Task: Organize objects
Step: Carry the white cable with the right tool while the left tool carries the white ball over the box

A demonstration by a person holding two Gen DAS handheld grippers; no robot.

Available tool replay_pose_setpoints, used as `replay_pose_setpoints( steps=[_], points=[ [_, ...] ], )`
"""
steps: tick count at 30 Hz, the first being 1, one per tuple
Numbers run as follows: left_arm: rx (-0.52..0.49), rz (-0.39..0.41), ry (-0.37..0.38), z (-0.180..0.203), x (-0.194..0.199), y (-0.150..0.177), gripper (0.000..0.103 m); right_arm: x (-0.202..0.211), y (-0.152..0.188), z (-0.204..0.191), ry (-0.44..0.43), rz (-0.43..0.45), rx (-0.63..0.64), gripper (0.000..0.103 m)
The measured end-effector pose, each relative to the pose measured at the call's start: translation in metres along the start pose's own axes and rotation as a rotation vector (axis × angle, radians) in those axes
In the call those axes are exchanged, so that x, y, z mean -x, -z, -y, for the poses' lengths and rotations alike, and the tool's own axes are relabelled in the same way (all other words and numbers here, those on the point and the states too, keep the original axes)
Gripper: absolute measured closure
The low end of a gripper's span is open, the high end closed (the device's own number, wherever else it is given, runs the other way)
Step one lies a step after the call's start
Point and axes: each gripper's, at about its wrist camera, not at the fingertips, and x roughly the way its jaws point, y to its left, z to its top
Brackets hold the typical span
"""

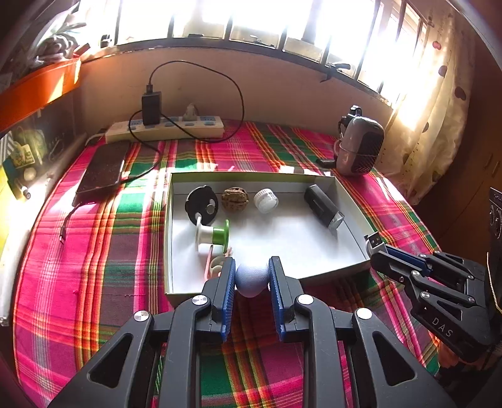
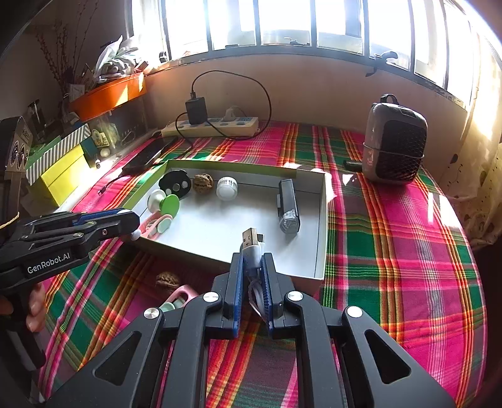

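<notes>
i hold two things right now. my left gripper (image 1: 252, 276) is squeezed on a small pale blue egg (image 1: 252, 280), and it hangs just over the near wall of the white box (image 1: 351, 207). my right gripper (image 2: 251, 266) is squeezed on a light blue usb cable (image 2: 252, 251), and its metal plug (image 2: 250, 236) sticks out past the tips.

the big thing for my next move is where the box lies. it is straight ahead of both grippers. the plug points forward, into the box, and its tip is already over the near edge. the cable's long way runs along my fingers, so i think i only need to push ahead a little and let go. the egg is right at the rim too, maybe closer to going in.

the floor of the box is bare in the middle and near me. a black disc (image 1: 201, 204), a walnut (image 1: 235, 199), a white cap (image 1: 266, 200) and a black light (image 1: 323, 209) sit along the far side. a green and white spool (image 1: 211, 233) lies on the left.

the box sits on a pink and green checked cloth (image 1: 103, 238). another walnut (image 2: 168, 281) and a pink thing (image 2: 178, 298) wait on the cloth near me. behind are a power strip (image 1: 166, 128), a phone (image 1: 102, 168), a small fan (image 2: 395, 147) and a bright window (image 2: 282, 18).
</notes>
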Motion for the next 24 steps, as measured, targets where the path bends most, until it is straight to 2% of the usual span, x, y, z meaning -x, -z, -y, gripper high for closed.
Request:
replay_pose_setpoints(
  steps=[12,24],
  points=[
    [-0.027,-0.016,-0.011,0.000,-0.033,-0.032,0.084,-0.027,-0.018,0.010,0.003,-0.037,0.006,0.091],
    [-0.035,-0.057,-0.031,-0.004,-0.067,-0.046,0.083,-0.051,-0.027,0.019,0.000,-0.072,0.009,0.091]
  ],
)
